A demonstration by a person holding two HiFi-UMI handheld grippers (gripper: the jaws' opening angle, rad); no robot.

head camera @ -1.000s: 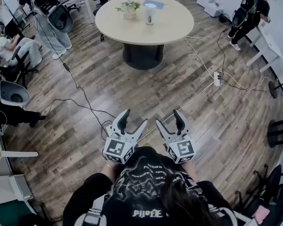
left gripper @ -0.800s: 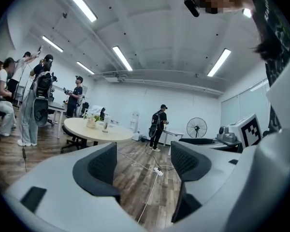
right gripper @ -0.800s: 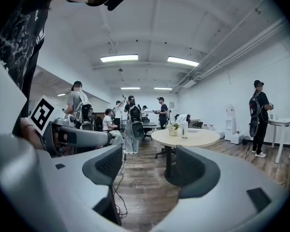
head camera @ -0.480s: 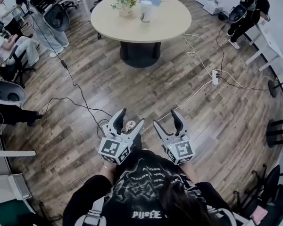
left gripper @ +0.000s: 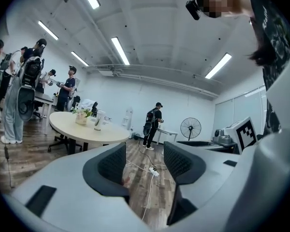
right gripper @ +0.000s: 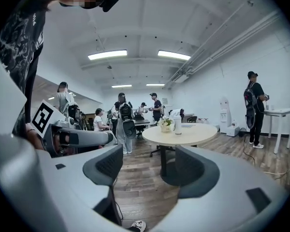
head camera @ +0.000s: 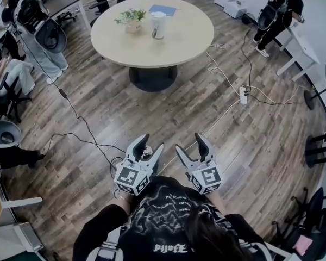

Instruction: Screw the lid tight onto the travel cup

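Observation:
The white travel cup (head camera: 158, 25) stands upright on the round wooden table (head camera: 174, 42) far ahead of me; whether its lid is on I cannot tell. It shows small in the left gripper view (left gripper: 99, 120) and in the right gripper view (right gripper: 178, 125). My left gripper (head camera: 151, 143) is held close to my body over the wooden floor, open and empty; its jaws have just been closing a little with nothing between them (left gripper: 144, 161). My right gripper (head camera: 189, 143) hangs beside it, open and empty (right gripper: 147, 166). Both point toward the table.
A potted plant (head camera: 131, 20) and a blue sheet (head camera: 162, 10) share the table. Cables (head camera: 223, 75) and a power strip (head camera: 243, 95) cross the floor between me and the table. People and chairs (head camera: 2, 135) line the left side; a person (head camera: 277, 12) stands far right.
The table and the cup have come nearer in the head view. Both grippers have moved forward with me, and the left jaws stand narrower than before.

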